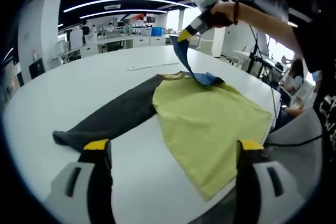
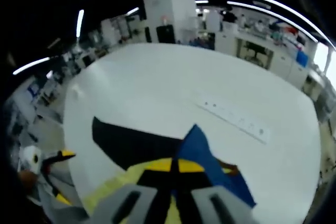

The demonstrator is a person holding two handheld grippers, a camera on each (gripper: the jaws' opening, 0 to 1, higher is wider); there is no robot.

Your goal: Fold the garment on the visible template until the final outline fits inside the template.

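Garment flat on table; far corner lifted.

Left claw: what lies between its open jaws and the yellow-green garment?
Bare white table in the left gripper view, from the left claw up to the garment.

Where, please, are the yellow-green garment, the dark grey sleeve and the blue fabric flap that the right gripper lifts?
Yellow-green garment (image 1: 212,129): left gripper view, middle of its flat body.
Dark grey sleeve (image 1: 113,114): left gripper view, mid-length of the sleeve.
Blue fabric flap (image 1: 185,59): left gripper view, raised strip below the right gripper (image 1: 184,36).
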